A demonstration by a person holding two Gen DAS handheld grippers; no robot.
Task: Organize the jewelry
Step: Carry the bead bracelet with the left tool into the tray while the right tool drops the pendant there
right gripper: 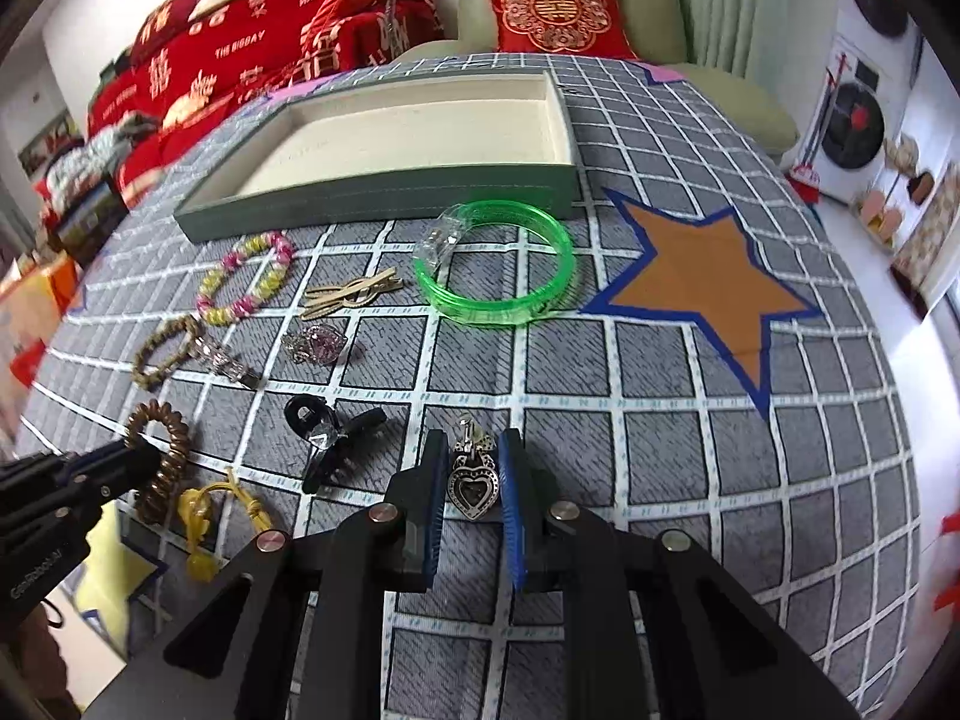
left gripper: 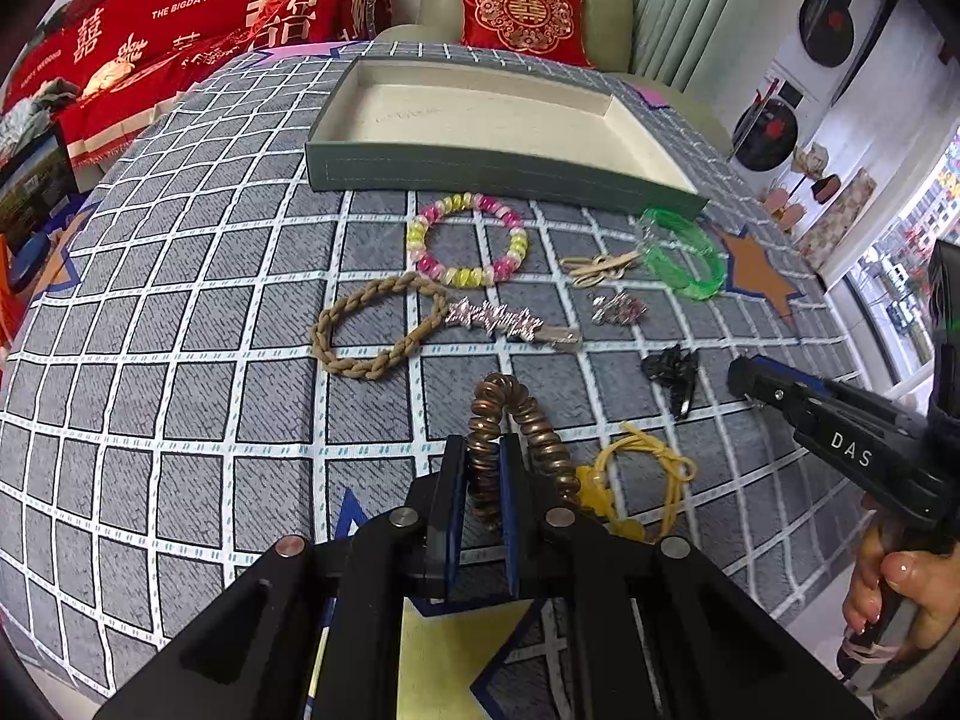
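Observation:
A grey-green tray with a cream lining stands at the back of the table; it also shows in the right wrist view. My left gripper is shut on one strand of a bronze spiral hair tie. My right gripper has its jaws close on both sides of a heart-shaped pendant lying on the cloth. In front of the tray lie a pink-yellow bead bracelet, a braided brown band, a green bangle, a sparkly clip and a black claw clip.
The table has a grey checked cloth with star patches. A yellow cord charm lies right of the hair tie. A beige clip and a pink ring lie mid-table. A sofa with red cushions stands behind.

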